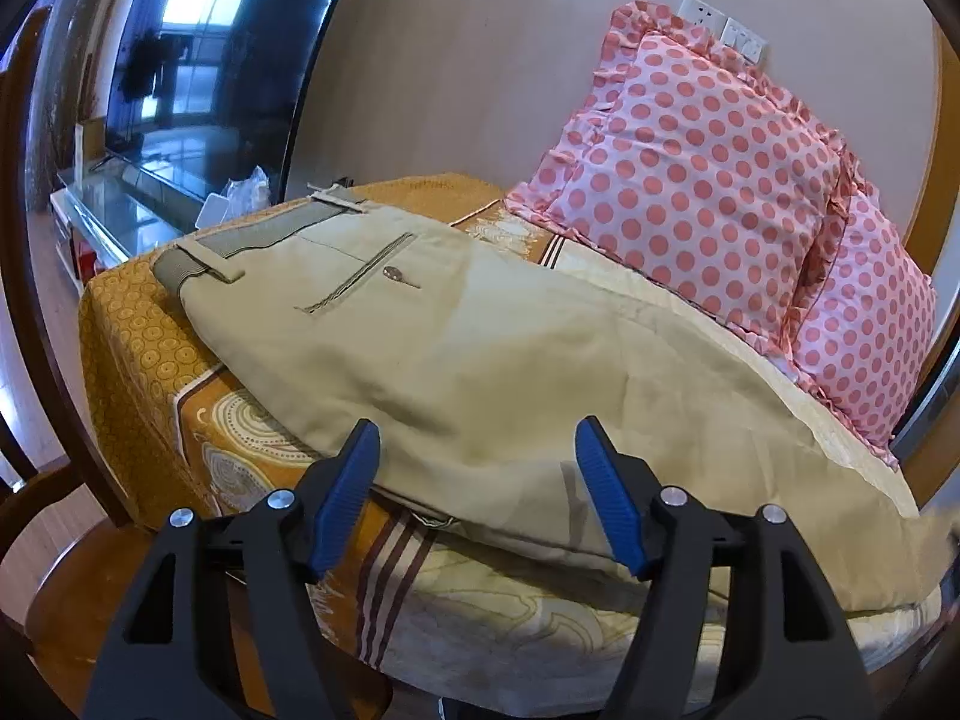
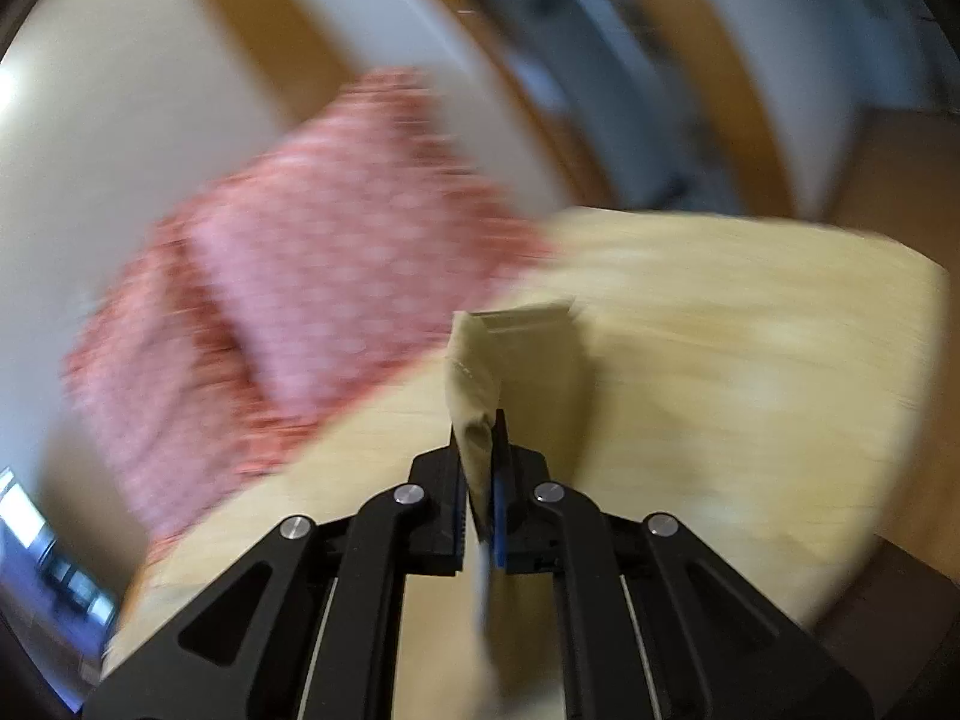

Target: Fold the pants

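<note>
Beige pants (image 1: 480, 360) lie across a cushioned seat, waistband with grey belt (image 1: 264, 234) at the far left and a back pocket facing up. My left gripper (image 1: 477, 450) is open, its blue pads just above the near edge of the pants, holding nothing. In the right wrist view, which is motion-blurred, my right gripper (image 2: 480, 456) is shut on a bunched end of the pants (image 2: 516, 354) and holds it up above the seat.
The seat has an orange patterned cover (image 1: 138, 360). Two pink polka-dot pillows (image 1: 708, 180) lean against the wall at the back right; they also show blurred in the right wrist view (image 2: 300, 300). A TV (image 1: 198, 60) on a stand is at the left.
</note>
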A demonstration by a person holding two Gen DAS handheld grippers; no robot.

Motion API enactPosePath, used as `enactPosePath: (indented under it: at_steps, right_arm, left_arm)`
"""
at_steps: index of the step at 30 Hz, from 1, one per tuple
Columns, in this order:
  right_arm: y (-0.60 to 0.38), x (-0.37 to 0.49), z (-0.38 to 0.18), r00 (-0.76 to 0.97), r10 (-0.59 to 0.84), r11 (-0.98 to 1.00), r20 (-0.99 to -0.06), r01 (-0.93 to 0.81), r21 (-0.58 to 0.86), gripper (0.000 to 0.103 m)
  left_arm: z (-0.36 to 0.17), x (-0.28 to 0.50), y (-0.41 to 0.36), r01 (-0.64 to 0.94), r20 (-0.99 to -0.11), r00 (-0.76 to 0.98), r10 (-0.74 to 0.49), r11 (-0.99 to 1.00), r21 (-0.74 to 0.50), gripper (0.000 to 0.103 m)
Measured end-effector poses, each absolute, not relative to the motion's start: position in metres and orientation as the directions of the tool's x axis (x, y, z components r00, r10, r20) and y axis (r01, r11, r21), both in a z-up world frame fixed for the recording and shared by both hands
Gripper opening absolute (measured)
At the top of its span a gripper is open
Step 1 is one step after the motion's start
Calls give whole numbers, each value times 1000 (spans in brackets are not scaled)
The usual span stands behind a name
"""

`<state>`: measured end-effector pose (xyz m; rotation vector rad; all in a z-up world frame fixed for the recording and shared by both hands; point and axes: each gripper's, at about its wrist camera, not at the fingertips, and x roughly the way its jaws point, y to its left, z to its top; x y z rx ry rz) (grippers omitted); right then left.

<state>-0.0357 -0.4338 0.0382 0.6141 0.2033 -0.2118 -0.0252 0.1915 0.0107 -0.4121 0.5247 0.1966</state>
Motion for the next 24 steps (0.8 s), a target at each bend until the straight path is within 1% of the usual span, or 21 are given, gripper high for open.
enactPosePath:
  at_steps: [2, 3, 4, 5, 7, 8, 9, 10, 11, 12, 14, 16, 17, 18, 20, 21, 22, 24]
  right_arm:
    - [-389, -15, 61, 981, 3, 844, -194, 101, 526, 6]
    - [-354, -1, 71, 978, 111, 864, -175, -8, 503, 6]
    - [-322, 11, 76, 964, 206, 872, -170, -102, 478, 6]
    - [-297, 19, 78, 947, 268, 875, -175, -164, 456, 6]
    - [-232, 38, 70, 878, 417, 868, -234, -308, 390, 9]
    - [-203, 46, 61, 830, 476, 859, -292, -366, 358, 18]
    - [-168, 54, 45, 756, 524, 848, -392, -425, 315, 31]
    - [-148, 57, 34, 703, 549, 836, -451, -465, 293, 36]
    - [-133, 58, 24, 663, 566, 822, -489, -498, 277, 40]
    - [-124, 54, 18, 651, 577, 812, -493, -521, 262, 43]
    - [-124, 51, 18, 679, 564, 823, -470, -512, 248, 50]
    - [-136, 57, 19, 730, 506, 862, -459, -446, 240, 51]
    - [-140, 62, 17, 748, 464, 886, -475, -404, 229, 51]
    - [-144, 70, 12, 745, 417, 908, -520, -364, 206, 52]
    - [-142, 86, -4, 685, 392, 917, -614, -345, 201, 52]
    - [-141, 89, -10, 673, 396, 916, -625, -341, 213, 53]
    - [-142, 86, -12, 688, 404, 913, -603, -345, 218, 55]
    - [-140, 81, -14, 687, 412, 909, -598, -352, 222, 60]
  left_arm:
    - [12, -28, 193, -290, -511, 856, 75, 888, -356, 70]
    - [13, -31, 195, -292, -504, 861, 69, 878, -380, 70]
    - [14, -34, 196, -297, -499, 864, 68, 869, -395, 70]
    - [16, -38, 200, -308, -493, 867, 76, 858, -411, 70]
    - [17, -45, 207, -330, -487, 868, 96, 844, -422, 71]
    - [18, -48, 212, -341, -487, 867, 105, 838, -427, 72]
    - [17, -51, 219, -357, -490, 864, 117, 828, -432, 72]
    - [16, -53, 224, -367, -494, 861, 121, 821, -438, 73]
    - [15, -54, 230, -377, -500, 857, 123, 811, -447, 73]
    - [14, -56, 236, -384, -504, 855, 122, 802, -457, 73]
    - [11, -58, 248, -395, -506, 855, 117, 778, -488, 73]
    - [8, -58, 256, -402, -506, 855, 111, 758, -514, 73]
    - [7, -56, 259, -404, -506, 856, 107, 749, -525, 73]
    - [7, -55, 260, -405, -505, 856, 106, 746, -529, 73]
    - [9, -51, 263, -408, -499, 858, 118, 748, -524, 73]
    - [11, -48, 265, -409, -496, 859, 126, 751, -518, 73]
    - [12, -44, 267, -416, -497, 857, 135, 750, -514, 73]
    - [14, -38, 273, -426, -500, 854, 145, 746, -512, 73]
